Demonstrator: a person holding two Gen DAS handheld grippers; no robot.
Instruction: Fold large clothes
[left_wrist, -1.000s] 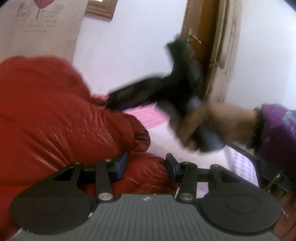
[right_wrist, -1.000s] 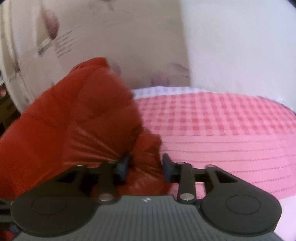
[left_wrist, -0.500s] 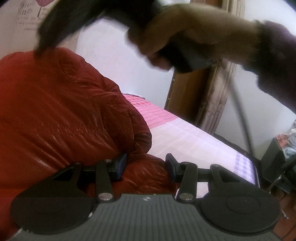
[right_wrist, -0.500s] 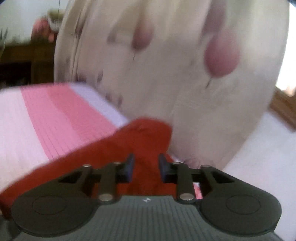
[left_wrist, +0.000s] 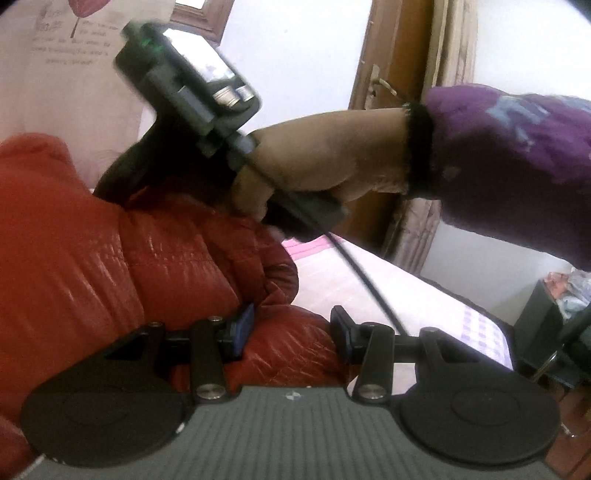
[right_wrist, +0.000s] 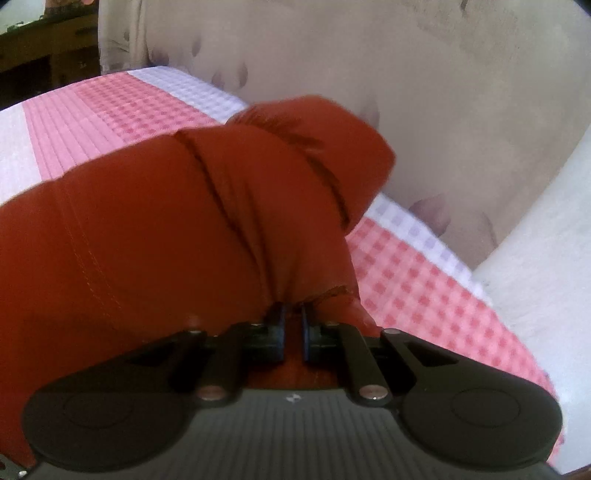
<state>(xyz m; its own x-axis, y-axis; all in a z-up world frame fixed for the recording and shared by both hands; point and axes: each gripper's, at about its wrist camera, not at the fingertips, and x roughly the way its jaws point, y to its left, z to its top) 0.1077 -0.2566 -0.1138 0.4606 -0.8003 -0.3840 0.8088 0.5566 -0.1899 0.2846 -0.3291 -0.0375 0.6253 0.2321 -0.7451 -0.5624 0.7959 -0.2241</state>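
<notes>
A puffy red quilted jacket (left_wrist: 110, 266) lies bunched on the bed. My left gripper (left_wrist: 291, 332) is open, its jaws spread around a fold of the jacket. In the left wrist view the right gripper body (left_wrist: 184, 88), held by a hand with a purple sleeve (left_wrist: 509, 162), is above the jacket with its tips hidden in the cloth. In the right wrist view my right gripper (right_wrist: 292, 332) is shut on a pinched fold of the red jacket (right_wrist: 184, 229), which rises in a bundle ahead of it.
The bed has a pink and white checked cover (right_wrist: 424, 280) with a cream flower-print headboard (right_wrist: 369, 74) behind. A wooden door frame (left_wrist: 391, 96) and a white wall stand beyond the bed. A dark stand (left_wrist: 543, 332) is at the right by the bed's edge.
My right gripper swung over the jacket, came down and closed on a fold of it. The left gripper stayed open in the same spot.
</notes>
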